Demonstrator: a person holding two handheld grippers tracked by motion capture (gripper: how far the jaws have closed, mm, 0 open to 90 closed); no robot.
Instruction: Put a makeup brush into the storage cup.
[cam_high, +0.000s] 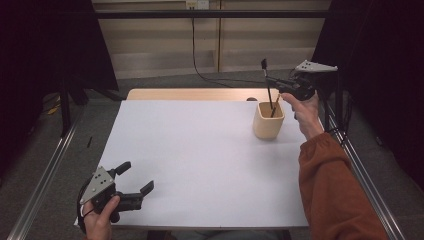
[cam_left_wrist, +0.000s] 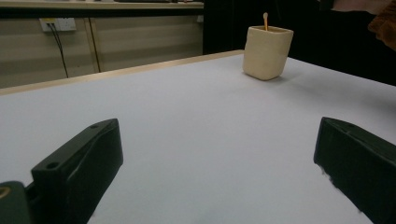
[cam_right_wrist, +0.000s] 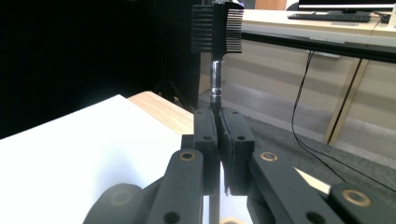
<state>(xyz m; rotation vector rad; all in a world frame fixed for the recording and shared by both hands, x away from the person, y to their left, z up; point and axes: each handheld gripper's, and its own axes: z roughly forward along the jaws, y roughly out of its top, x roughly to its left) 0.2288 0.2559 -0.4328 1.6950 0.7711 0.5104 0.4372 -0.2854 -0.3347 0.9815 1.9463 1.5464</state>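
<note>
A cream square cup (cam_high: 268, 121) stands on the white table (cam_high: 200, 160) at the far right. My right gripper (cam_high: 274, 84) hovers just above it, shut on a thin black brush (cam_high: 268, 87) whose handle reaches down into the cup. In the right gripper view the jaws pinch the brush (cam_right_wrist: 216, 56) by its stem, and its comb-and-bristle head stands up above them. A wooden stick (cam_left_wrist: 265, 21) pokes out of the cup (cam_left_wrist: 266, 51). My left gripper (cam_high: 135, 181) rests open at the near left corner of the table, nothing between its fingers (cam_left_wrist: 79, 168).
The table's wooden back edge (cam_high: 190, 94) lies behind the white sheet. Metal frame rails (cam_high: 45, 170) run along both sides. A cable (cam_high: 200, 60) hangs down the far wall. The person's orange sleeve (cam_high: 335, 190) crosses the table's right edge.
</note>
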